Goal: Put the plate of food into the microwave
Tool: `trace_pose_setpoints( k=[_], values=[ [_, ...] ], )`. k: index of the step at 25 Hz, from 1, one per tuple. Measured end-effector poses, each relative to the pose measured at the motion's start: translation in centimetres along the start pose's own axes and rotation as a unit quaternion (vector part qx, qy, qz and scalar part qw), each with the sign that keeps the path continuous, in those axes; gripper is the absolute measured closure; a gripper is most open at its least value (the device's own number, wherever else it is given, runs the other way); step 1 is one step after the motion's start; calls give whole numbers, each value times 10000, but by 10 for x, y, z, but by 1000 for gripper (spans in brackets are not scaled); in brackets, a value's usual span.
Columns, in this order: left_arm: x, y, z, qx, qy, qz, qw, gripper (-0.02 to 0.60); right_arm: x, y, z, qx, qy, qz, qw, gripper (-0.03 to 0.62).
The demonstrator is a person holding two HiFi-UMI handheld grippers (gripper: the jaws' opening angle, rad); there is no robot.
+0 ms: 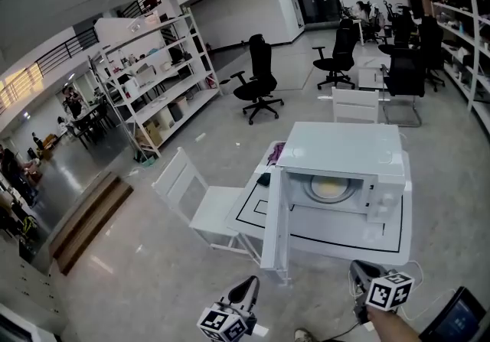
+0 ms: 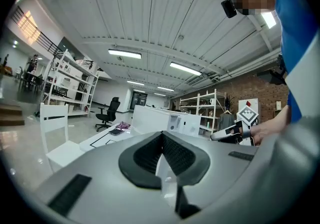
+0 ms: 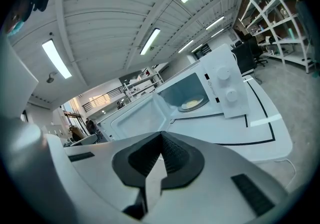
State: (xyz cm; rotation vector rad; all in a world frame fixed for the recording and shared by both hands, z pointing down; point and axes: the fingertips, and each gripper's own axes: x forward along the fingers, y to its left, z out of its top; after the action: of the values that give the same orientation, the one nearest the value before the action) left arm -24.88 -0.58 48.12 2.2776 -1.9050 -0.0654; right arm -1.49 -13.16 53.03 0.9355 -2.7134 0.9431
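Observation:
The white microwave (image 1: 344, 157) stands on a white table (image 1: 383, 245) with its door (image 1: 277, 214) swung open to the left. Inside it, on the turntable, lies the plate of yellowish food (image 1: 329, 189), which the right gripper view also shows (image 3: 191, 103). Both grippers hang well in front of the table, away from the microwave. My left gripper (image 1: 249, 287) is at the lower middle, its jaws together with nothing between them (image 2: 162, 138). My right gripper (image 1: 360, 271) is shut and empty (image 3: 162, 138), pointing towards the open door (image 3: 142, 120).
A white chair (image 1: 187, 195) stands left of the table and another (image 1: 354, 105) behind it. A pink item (image 1: 274, 153) and a dark flat thing lie on the table's left end. Black office chairs (image 1: 259, 84) and shelving (image 1: 157, 84) stand further back.

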Motion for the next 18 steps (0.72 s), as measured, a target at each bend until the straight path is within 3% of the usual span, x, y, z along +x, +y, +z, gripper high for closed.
trace_pose_setpoints(
  k=[18],
  values=[
    [-1, -4, 5, 14, -79, 99, 9999, 575, -5, 6, 3, -170, -37, 110, 9998, 592]
  ],
)
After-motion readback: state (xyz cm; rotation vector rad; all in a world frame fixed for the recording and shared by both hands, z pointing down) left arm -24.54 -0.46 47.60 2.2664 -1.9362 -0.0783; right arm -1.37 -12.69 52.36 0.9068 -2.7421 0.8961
